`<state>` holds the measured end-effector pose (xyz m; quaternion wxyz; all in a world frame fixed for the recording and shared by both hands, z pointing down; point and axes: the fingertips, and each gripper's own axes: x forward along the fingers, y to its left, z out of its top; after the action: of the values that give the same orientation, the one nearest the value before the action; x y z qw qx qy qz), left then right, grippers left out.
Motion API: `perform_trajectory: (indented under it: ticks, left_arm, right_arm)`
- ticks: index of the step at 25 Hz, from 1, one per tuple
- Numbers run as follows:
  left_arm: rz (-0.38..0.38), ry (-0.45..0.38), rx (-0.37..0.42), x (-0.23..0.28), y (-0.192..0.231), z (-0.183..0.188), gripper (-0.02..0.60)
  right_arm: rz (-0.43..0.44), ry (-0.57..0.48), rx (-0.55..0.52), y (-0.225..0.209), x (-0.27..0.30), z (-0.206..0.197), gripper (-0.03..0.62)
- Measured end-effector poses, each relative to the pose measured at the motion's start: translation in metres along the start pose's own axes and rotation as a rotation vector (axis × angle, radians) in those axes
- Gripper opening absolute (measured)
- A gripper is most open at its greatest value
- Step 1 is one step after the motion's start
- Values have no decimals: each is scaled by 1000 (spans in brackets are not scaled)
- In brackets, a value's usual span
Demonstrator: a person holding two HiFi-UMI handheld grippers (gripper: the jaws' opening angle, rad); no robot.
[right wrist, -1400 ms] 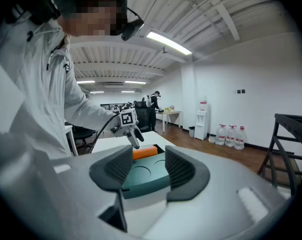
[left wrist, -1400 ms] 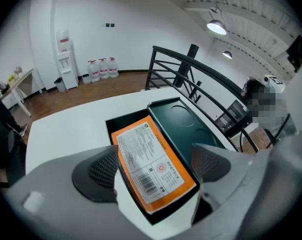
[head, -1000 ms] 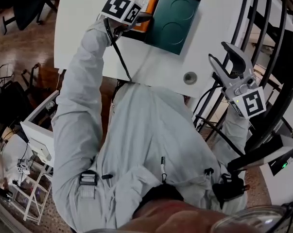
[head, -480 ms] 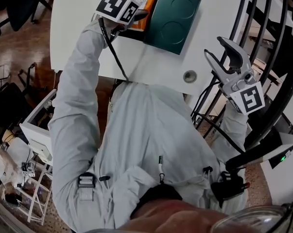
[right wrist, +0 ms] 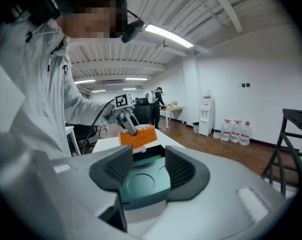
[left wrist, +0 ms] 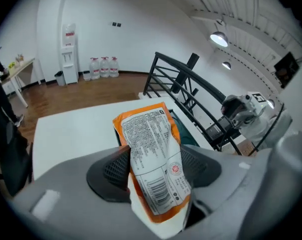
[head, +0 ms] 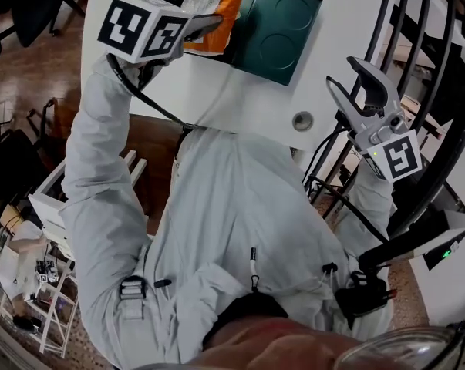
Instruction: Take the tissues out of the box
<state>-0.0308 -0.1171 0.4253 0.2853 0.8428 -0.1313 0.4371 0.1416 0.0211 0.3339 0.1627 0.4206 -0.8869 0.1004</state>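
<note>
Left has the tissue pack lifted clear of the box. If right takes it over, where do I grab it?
Probably its free end: the tissue pack sticks out beyond the left gripper jaws pinching its flat faces. Bring the open right gripper from that end, jaws across the flat faces.

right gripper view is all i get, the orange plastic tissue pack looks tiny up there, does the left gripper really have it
Observer: Yes. The left gripper view shows the left gripper shut on the orange plastic tissue pack. Both pads press on its sides, and its printed barcode face is toward the camera.
Operator: and the dark green box sits between my right jaws, am i about to hit it
Observer: No. In the head view the right gripper is out past the edge of the white table, beside the black metal railing. It is well apart from the dark green box, with its jaws open on nothing.
</note>
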Motion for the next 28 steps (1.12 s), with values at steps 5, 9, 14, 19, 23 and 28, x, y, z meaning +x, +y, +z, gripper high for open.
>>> perform_trajectory:
  ticks: [5, 9, 14, 19, 23, 28]
  left_arm:
    - [109, -7, 31, -92, 18, -20, 311]
    - [163, 74, -36, -84, 55, -95, 313]
    - [164, 106, -111, -27, 87, -149, 313]
    - [140, 107, -107, 5, 97, -156, 341]
    - [157, 77, -45, 8, 95, -145, 425]
    - [293, -271, -2, -83, 77, -109, 451]
  right_arm:
    - [14, -11, -21, 12, 7, 12, 202]
    - [30, -18, -32, 22, 15, 17, 202]
    - [36, 2, -37, 25, 16, 14, 202]
    - [34, 22, -38, 29, 17, 13, 202]
    - [22, 24, -37, 25, 12, 12, 202]
    - [35, -46, 35, 33, 6, 19, 202]
